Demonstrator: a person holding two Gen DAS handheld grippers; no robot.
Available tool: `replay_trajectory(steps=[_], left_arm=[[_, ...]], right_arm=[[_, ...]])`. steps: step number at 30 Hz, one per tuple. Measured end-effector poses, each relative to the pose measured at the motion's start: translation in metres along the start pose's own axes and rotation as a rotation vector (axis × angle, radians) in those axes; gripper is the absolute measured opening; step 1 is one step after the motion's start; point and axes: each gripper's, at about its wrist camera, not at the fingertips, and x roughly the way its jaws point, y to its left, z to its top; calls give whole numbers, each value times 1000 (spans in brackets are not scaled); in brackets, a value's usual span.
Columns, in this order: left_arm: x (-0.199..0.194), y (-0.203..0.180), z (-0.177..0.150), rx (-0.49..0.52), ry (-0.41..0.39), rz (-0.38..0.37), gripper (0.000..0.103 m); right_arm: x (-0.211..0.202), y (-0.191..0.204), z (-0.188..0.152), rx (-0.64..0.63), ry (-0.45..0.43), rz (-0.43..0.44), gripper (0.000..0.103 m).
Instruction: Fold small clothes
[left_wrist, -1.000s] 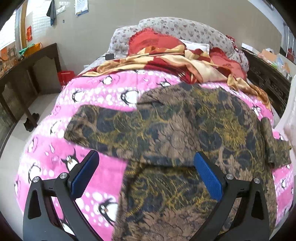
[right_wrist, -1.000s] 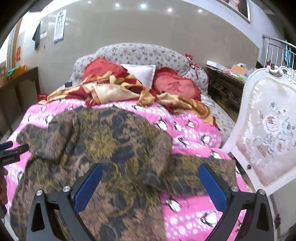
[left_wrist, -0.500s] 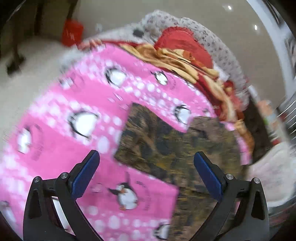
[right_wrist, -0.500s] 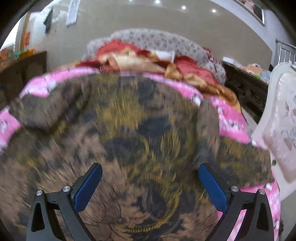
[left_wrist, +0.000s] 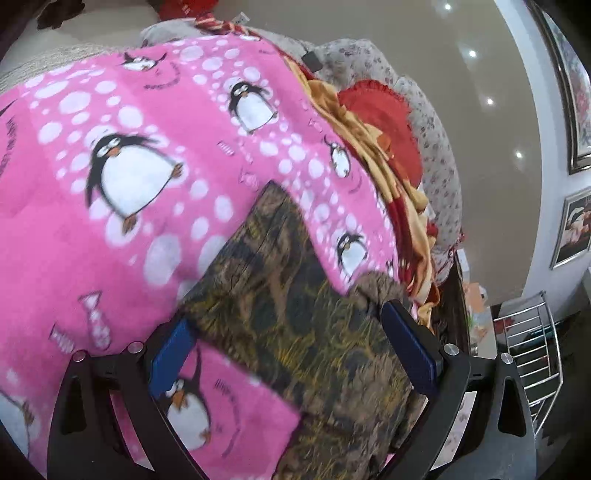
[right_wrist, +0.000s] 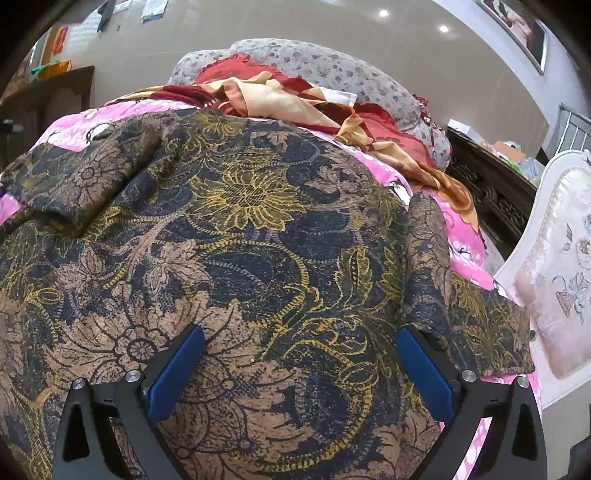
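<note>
Both grippers' fingers straddle the patterned garment, spread wide.

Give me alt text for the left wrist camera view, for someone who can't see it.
The open left gripper straddles the sleeve of a brown, gold and navy floral garment lying on a pink penguin-print blanket; its jaws have just been closing, but the blue pads are not yet pressing the cloth. The view is tilted, with a rumpled red and tan blanket beyond.
</note>
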Motion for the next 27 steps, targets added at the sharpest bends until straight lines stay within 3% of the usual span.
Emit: replay_trajectory(steps=[1,2,4,6,10,14,17,21,27], left_arm=[[1,-1,-1,6,-8,-8,76],[2,0,-2,16,1,-21,51],[6,0,-8,57,-1,46,28],[10,-1,-11,113,-30,165,22],[12,5,-9,98,-78,222,5],[-13,-20,-12,212,-172,265,3],[-57,-43,3,257,-313,270,3],[-113,-63,36,282,-477,280,3],[-154,-73,61,281,-599,304,3]], right_arm=[[0,1,0,-1,-2,-3,103],[0,2,0,-4,-4,-6,103],[0,4,0,-8,-8,-14,103],[0,5,1,-13,-11,-21,103],[0,6,1,-16,-13,-24,103],[-1,7,1,-24,-11,-34,103],[-1,8,1,-28,-11,-38,103],[-1,8,1,-29,-10,-40,103],[-2,8,2,-30,-11,-43,103]])
